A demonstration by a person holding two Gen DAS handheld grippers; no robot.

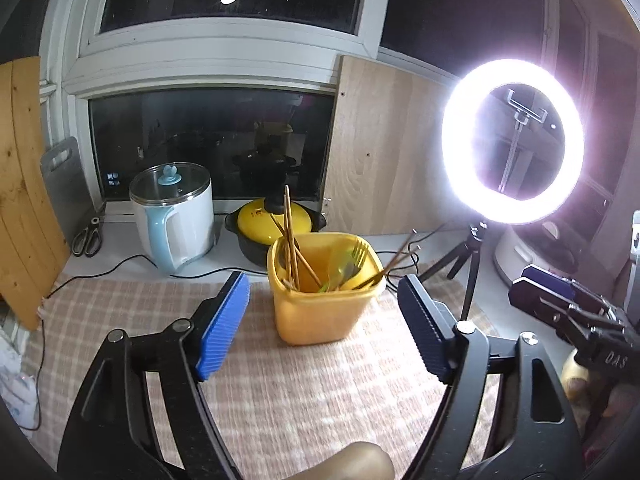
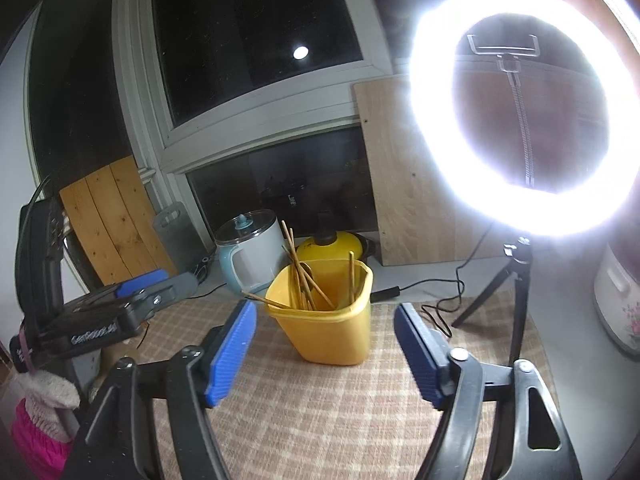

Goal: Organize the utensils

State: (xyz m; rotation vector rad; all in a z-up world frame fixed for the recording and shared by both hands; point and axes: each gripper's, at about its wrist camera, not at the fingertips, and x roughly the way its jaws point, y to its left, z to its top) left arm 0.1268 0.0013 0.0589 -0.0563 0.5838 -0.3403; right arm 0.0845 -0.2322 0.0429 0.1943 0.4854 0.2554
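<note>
Your left gripper [image 1: 322, 322] hangs above the checked cloth [image 1: 320, 392] with its blue pads spread wide and nothing between them. Just beyond its fingertips, in the middle of the cloth, stands the yellow utensil tub [image 1: 324, 304]. In it you can see wooden chopsticks [image 1: 290, 240] leaning up against the far left corner, a green fork [image 1: 352, 262] with its tines up near the right side, and one more stick slanting out over the right rim.

Your right gripper [image 2: 326, 346] is likewise wide open and holds nothing; from its camera the tub [image 2: 332, 332] sits just ahead between the two pads, tilted by the lens, with chopsticks [image 2: 298, 264] fanning out of it and one lying across the near left rim.

Behind the tub, on the far counter, a white and pale blue electric pot [image 1: 174, 220] with a glass lid stands to the left, and a yellow-lidded black casserole [image 1: 272, 224] is directly behind the tub. Scissors [image 1: 88, 238] lie at the far left. A lit ring light [image 1: 512, 142] on a small tripod stands on the right, close to the cloth's edge.
</note>
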